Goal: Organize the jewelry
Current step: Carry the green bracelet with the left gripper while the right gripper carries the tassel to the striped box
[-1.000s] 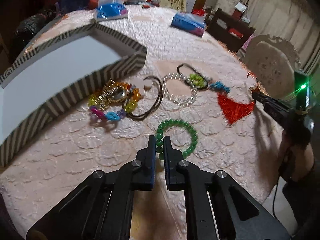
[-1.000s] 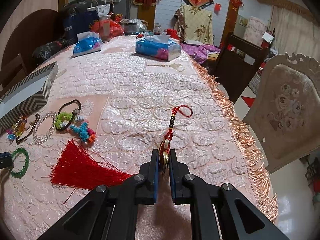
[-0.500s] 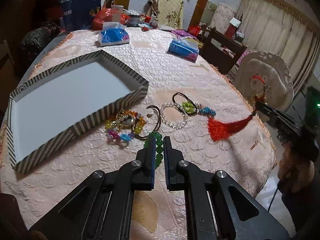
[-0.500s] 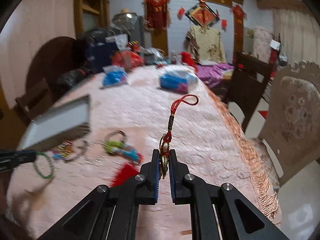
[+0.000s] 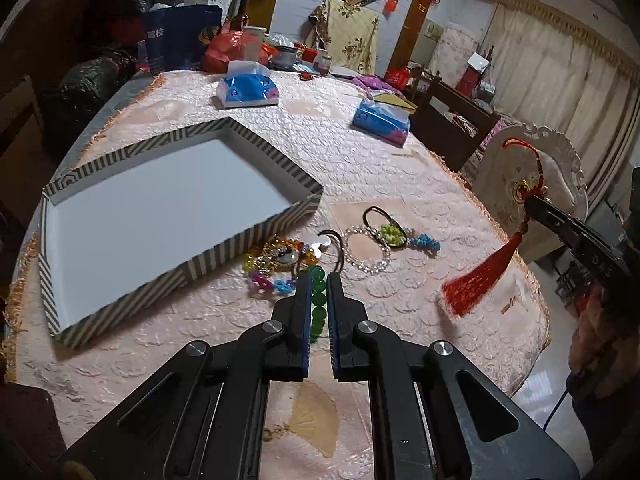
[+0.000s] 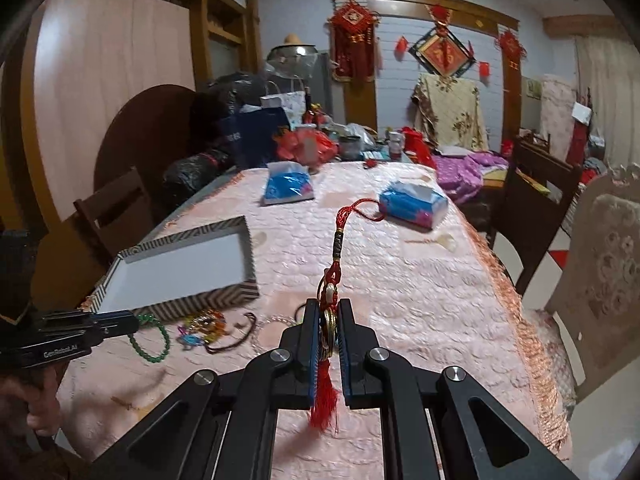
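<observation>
My left gripper (image 5: 319, 280) is shut on a green bead bracelet (image 5: 318, 300) and holds it above the table; the bracelet hangs from it in the right wrist view (image 6: 154, 340). My right gripper (image 6: 329, 308) is shut on a red tassel charm (image 6: 335, 248) with a gold coin, lifted off the table; its tassel (image 5: 478, 276) hangs free in the left wrist view. A striped shallow box (image 5: 256, 232) with a white inside lies open to the left. A colourful bead bracelet (image 5: 276, 264), a clear bead bracelet (image 5: 370, 266) and a green-and-blue beaded piece (image 5: 400, 236) lie on the cloth.
The table has a pink quilted cloth (image 5: 360, 160) with a fringe. Two blue tissue packs (image 5: 248, 90) (image 5: 380, 120) sit farther back. Bags and clutter stand at the far end. A carved chair (image 6: 604, 264) stands at the right, a dark chair (image 6: 108, 216) at the left.
Both grippers have risen from the table with their pieces. The green bracelet and the red tassel, which lay on the cloth, now hang in the air.
</observation>
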Demonstrator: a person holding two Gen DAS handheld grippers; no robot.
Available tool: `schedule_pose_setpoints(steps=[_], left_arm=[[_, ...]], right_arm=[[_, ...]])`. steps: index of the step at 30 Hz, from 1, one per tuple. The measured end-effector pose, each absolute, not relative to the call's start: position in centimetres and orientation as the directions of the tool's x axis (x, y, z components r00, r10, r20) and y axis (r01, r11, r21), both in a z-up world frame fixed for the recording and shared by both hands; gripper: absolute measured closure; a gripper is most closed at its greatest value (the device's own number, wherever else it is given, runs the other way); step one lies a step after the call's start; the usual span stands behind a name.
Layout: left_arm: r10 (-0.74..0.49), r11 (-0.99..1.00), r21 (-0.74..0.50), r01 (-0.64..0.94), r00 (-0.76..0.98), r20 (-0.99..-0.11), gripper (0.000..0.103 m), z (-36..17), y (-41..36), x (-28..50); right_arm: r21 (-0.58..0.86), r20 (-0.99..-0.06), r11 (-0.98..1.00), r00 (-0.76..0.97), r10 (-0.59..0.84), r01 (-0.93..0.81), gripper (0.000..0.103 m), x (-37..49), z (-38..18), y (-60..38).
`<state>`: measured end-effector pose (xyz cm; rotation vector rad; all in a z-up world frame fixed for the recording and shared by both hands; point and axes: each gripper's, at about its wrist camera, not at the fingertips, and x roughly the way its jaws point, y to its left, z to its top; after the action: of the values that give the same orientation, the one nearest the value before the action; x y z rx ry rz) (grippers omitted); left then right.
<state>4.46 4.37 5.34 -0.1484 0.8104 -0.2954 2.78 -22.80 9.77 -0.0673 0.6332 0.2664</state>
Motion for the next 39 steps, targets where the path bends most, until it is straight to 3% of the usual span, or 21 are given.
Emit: schedule_pose_setpoints(steps=[27, 39], left_arm=[[-0.162, 0.985, -0.164, 0.061, 0.675, -0.720, 0.097, 6.4, 8.5, 7.1], [-0.091, 0.984, -0.170, -0.044, 0.702, -0.706, 0.097, 9.0, 14.6, 12.4]], right_arm=[[-0.030, -0.663, 0.915, 0.693, 0.283, -0.403, 0.095, 7.4, 10.7, -16.9], [-0.027, -0.657, 0.877, 0.670, 0.346, -0.479, 0.095, 12.1, 13.2, -12.6]])
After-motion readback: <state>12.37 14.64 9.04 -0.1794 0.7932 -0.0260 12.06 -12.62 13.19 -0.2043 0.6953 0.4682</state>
